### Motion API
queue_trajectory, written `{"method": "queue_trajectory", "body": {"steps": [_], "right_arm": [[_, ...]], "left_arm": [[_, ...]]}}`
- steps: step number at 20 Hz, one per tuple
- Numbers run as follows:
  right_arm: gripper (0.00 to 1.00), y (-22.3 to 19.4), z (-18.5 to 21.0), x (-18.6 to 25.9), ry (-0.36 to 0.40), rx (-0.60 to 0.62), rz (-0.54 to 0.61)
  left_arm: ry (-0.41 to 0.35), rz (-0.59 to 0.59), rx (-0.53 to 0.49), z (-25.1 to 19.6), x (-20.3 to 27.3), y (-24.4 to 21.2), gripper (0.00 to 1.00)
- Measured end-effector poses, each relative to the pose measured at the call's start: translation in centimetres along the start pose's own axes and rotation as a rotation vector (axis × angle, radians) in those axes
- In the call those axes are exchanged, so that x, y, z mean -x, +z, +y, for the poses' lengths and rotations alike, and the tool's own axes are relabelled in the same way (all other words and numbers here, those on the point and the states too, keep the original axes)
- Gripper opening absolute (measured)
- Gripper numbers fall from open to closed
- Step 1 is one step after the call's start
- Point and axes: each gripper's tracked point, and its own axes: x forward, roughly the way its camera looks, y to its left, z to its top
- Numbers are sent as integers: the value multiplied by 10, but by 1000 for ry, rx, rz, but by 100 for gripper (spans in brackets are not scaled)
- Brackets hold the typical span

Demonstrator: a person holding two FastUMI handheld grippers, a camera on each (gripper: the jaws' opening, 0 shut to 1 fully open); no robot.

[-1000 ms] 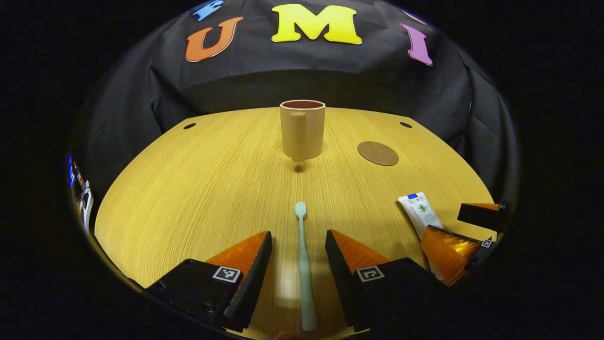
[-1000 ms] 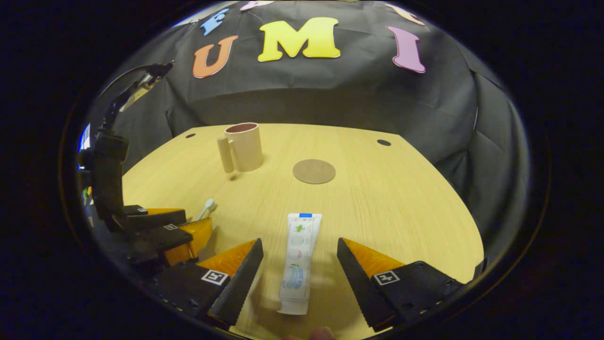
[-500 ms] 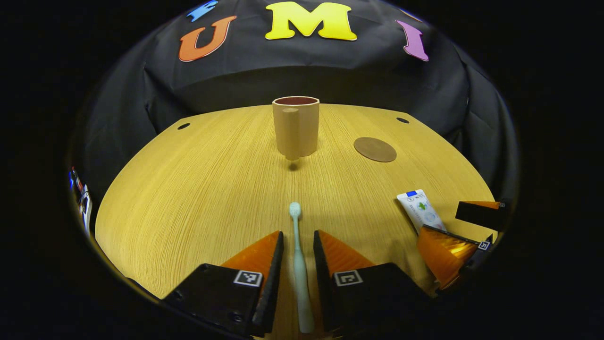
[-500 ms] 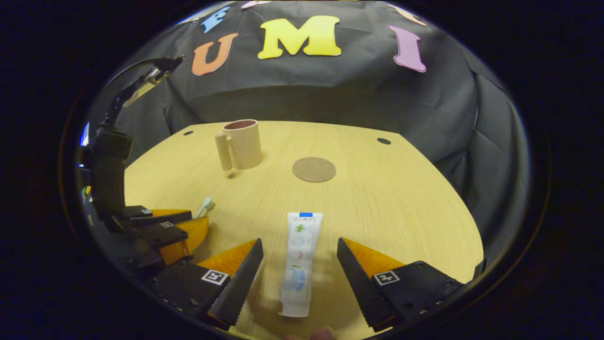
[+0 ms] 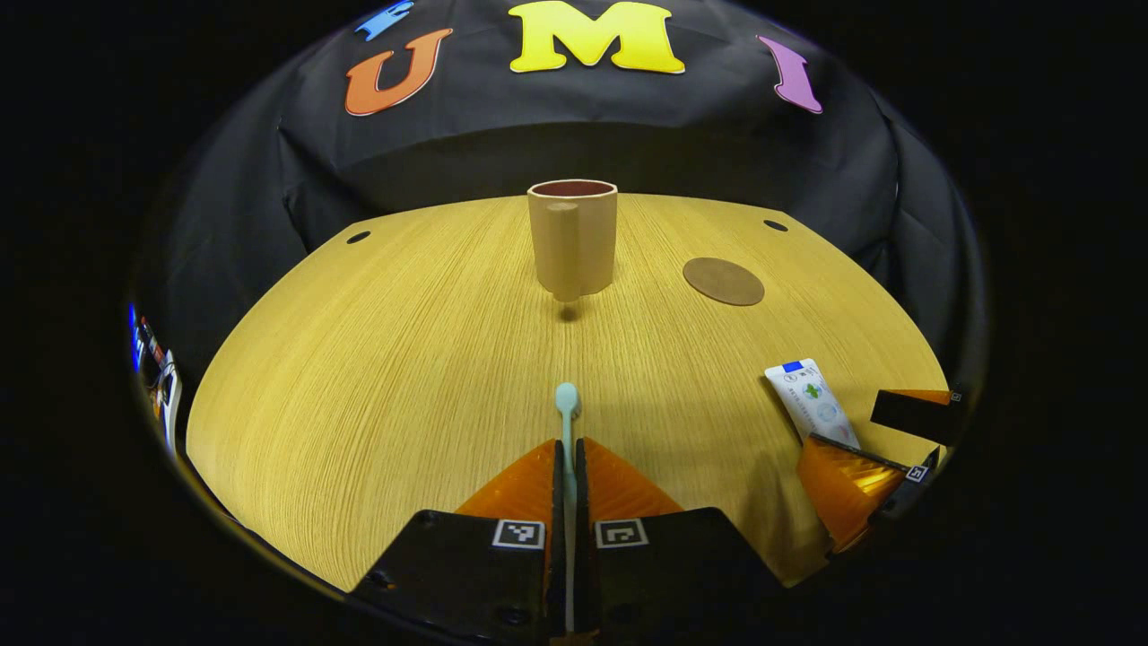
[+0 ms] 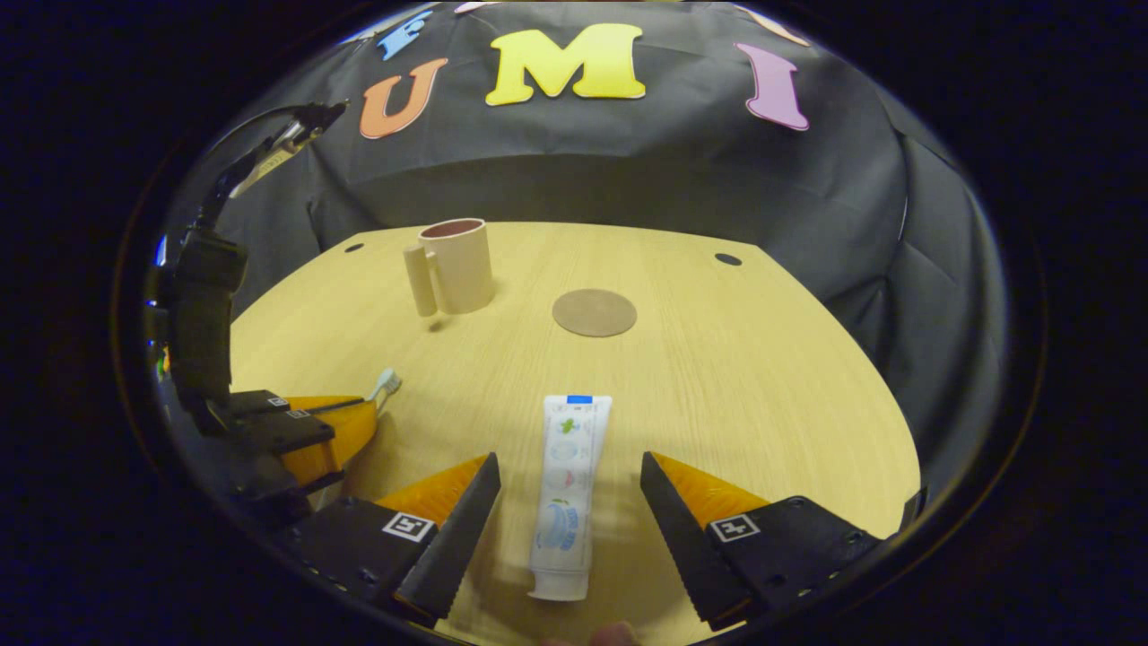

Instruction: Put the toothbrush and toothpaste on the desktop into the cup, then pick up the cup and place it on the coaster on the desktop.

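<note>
A pale green toothbrush (image 5: 567, 405) lies on the wooden desktop (image 5: 377, 359), and my left gripper (image 5: 567, 453) is shut on its handle, with the head sticking out forward. The left gripper (image 6: 345, 422) with the brush head (image 6: 387, 383) also shows in the right gripper view. A white toothpaste tube (image 6: 565, 489) lies lengthwise between the fingers of my open right gripper (image 6: 569, 480), untouched by either. The tube (image 5: 810, 401) and the right gripper (image 5: 883, 431) show at the right of the left gripper view. The beige cup (image 5: 572, 235) stands upright at the back, handle toward me. A round brown coaster (image 5: 723, 281) lies to its right.
Two small dark holes (image 5: 359, 237) (image 5: 775, 225) mark the desktop's far corners. Black cloth hangs behind and around the desktop. A black pole with a clamp (image 6: 202, 305) rises at the left in the right gripper view.
My left gripper's fingers have come together from wide open onto the toothbrush handle. The right gripper has stayed open over the tube, almost still.
</note>
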Motion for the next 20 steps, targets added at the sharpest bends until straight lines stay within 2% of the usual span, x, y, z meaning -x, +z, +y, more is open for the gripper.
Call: {"method": "queue_trajectory", "body": {"steps": [1, 3, 6, 7, 10, 12, 13, 15, 16, 17, 19, 20], "right_arm": [[95, -3, 0, -2, -1, -6, 15], [98, -9, 0, -3, 3, -7, 49], [94, -18, 4, -8, 20, -8, 99], [84, -19, 6, -8, 25, -10, 108], [74, -22, 10, -8, 43, -15, 129], [59, -21, 11, -8, 45, -16, 134], [59, -23, 10, -13, 35, -9, 142], [39, -20, 12, -10, 39, -12, 150], [40, -21, 10, -11, 34, -12, 146], [33, -18, 11, -9, 37, -13, 149], [33, -17, 13, -7, 45, -12, 145], [25, -15, 15, -6, 56, -13, 143]], "left_arm": [[-2, 1, 3, 0, 0, 1, 5], [-4, -1, 4, 0, -1, 0, 5], [-11, 0, 2, 0, 0, 0, 3], [-11, 1, 5, 1, 0, 1, 3], [-3, -5, 15, 6, 2, 5, 3], [2, -18, 15, 6, 4, 12, 3], [0, -23, 17, 6, 4, 14, 4], [-2, -34, 17, 9, 4, 18, 3], [-3, -40, 17, 8, 5, 21, 3], [-3, -46, 14, 8, 6, 24, 3], [-5, -61, 13, 8, 9, 30, 3], [-7, -70, 12, 8, 10, 33, 3]]}}
